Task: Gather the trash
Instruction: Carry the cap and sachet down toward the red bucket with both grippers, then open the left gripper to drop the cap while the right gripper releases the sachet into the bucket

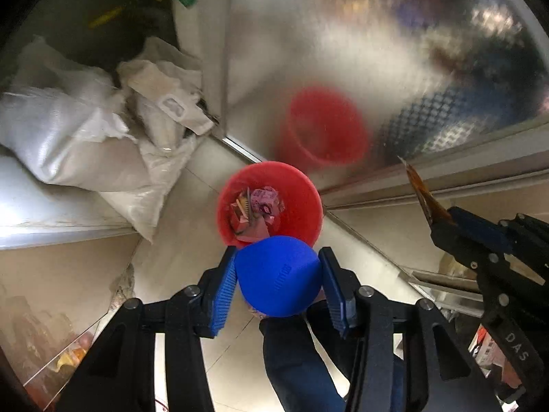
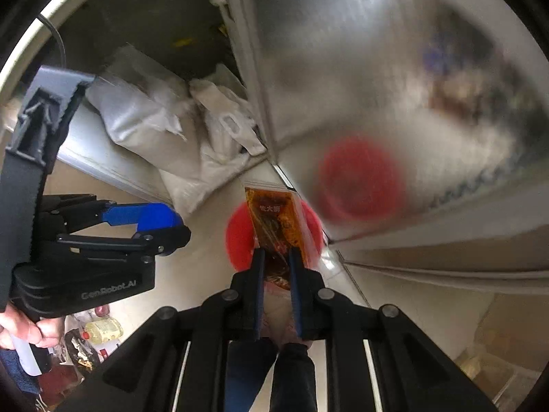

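Note:
A red bin (image 1: 302, 206) stands on the floor below me with crumpled wrappers (image 1: 260, 202) inside. My left gripper (image 1: 278, 254) is shut on a blue rounded object (image 1: 278, 274), which hangs just above the bin's near rim. At the right of the left wrist view my right gripper (image 1: 442, 218) pinches an orange-brown wrapper (image 1: 420, 189). In the right wrist view that gripper (image 2: 276, 252) is shut on the wrapper (image 2: 278, 219), which hangs over the bin (image 2: 238, 237). The left gripper (image 2: 171, 226) shows to the left, side on.
White sacks (image 1: 79, 130) lie piled at the left against a low steel ledge. A patterned steel cabinet door (image 1: 343, 51) behind the bin mirrors it. A person's dark trouser leg (image 1: 295, 360) is under me. A hand (image 2: 20, 333) grips the left tool, with bottles and clutter (image 2: 103, 329) below it.

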A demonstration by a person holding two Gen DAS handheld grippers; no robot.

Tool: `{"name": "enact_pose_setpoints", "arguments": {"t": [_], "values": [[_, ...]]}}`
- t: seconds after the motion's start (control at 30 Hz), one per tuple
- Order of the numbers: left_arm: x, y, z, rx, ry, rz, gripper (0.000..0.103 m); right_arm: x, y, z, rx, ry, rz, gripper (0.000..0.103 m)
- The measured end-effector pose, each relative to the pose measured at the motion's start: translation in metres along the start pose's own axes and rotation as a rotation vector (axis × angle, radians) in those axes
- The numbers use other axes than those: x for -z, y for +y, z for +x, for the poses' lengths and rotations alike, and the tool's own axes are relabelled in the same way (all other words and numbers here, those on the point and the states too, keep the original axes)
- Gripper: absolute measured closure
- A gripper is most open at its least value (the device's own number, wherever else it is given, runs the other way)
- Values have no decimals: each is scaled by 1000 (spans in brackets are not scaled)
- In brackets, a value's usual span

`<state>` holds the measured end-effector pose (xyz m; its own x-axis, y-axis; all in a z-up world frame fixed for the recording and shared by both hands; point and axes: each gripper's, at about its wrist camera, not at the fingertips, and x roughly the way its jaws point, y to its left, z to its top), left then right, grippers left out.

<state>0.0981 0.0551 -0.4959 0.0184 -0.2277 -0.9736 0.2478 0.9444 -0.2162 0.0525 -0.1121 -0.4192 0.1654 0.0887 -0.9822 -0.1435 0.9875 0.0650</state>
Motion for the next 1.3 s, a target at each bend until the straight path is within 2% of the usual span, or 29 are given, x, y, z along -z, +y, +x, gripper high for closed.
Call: {"name": "enact_pose_setpoints", "arguments": {"t": [0.2, 0.23, 0.3, 0.33, 0.5, 0.7, 0.87, 0.97, 1.17, 1.2, 1.23, 1.27, 1.3], "values": [[-3, -9, 23, 27, 6, 13, 55, 10, -9, 17, 9, 27, 30, 90], [-4, -9, 25, 29, 6, 13, 51, 12, -10, 18, 8, 27, 32, 90], [-4, -10, 25, 32, -9, 11, 26, 13, -10, 19, 10, 32, 39, 90], [-4, -10, 23, 34, -12, 10, 23, 13, -11, 19, 9, 36, 45, 91], [-1, -10, 12, 34, -20, 9, 18, 12, -10, 18, 0, 40, 47, 91], [5, -5, -1, -52, -34, 35, 12, 9, -9, 21, -22, 47, 9, 91], [8, 15, -1, -44, -42, -27, 7, 5, 0, 33, -26, 68, -33, 91], [10, 24, 0, -59, -44, -56, 0, 4, 6, 40, -29, 84, -61, 91], [15, 37, -2, -52, -45, -94, 0, 1, 15, 54, -10, 105, -107, 90], [15, 37, -2, -56, -43, -94, 0, 1, 16, 55, -4, 111, -109, 89], [15, 39, -2, -61, -43, -94, 0, 1, 17, 56, -2, 111, -115, 83], [16, 40, -4, -66, -43, -94, 0, 0, 19, 56, 9, 111, -119, 68], [17, 41, -6, -75, -43, -95, 0, 0, 20, 56, 20, 112, -123, 58]]}}
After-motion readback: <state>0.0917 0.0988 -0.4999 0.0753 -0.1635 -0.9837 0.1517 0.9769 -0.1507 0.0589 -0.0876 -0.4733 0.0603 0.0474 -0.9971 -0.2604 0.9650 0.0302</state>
